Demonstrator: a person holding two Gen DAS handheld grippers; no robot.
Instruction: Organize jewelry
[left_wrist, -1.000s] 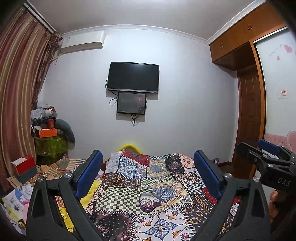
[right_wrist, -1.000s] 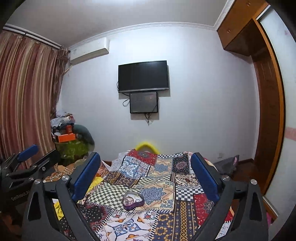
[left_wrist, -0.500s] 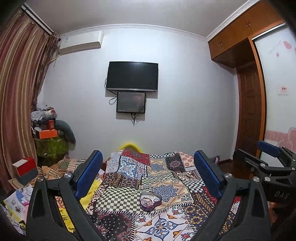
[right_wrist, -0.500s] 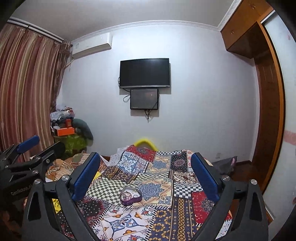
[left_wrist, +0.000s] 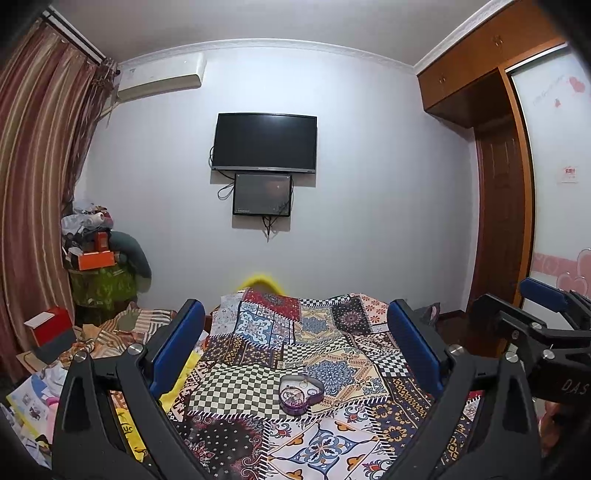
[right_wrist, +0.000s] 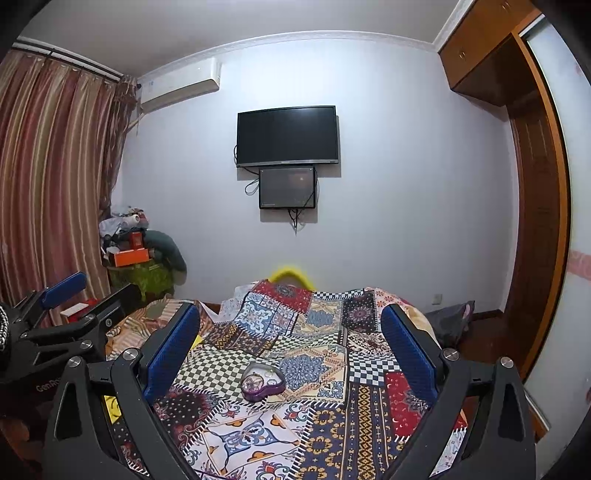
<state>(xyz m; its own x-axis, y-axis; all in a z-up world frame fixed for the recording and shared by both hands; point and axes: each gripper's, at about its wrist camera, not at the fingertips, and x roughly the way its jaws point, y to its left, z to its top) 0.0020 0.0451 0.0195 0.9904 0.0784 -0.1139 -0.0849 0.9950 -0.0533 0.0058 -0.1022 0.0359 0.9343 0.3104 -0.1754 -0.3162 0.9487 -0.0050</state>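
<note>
View tilted higher; heart box (left_wrist: 301, 393) contents indistinct, grippers wide.

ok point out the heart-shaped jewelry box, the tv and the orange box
heart-shaped jewelry box (left_wrist: 301, 392), left wrist view, open top with trinkets inside
tv (left_wrist: 265, 142), left wrist view, middle of the dark screen
orange box (left_wrist: 96, 260), left wrist view, its front face

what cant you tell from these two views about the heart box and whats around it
- Heart-shaped box: its jewelry is too small to identify in either wrist view.
- Yellow object behind the patchwork bedspread: mostly hidden by it.
- Left gripper and right gripper: both open; bases cut off by the bottom edge.
</note>
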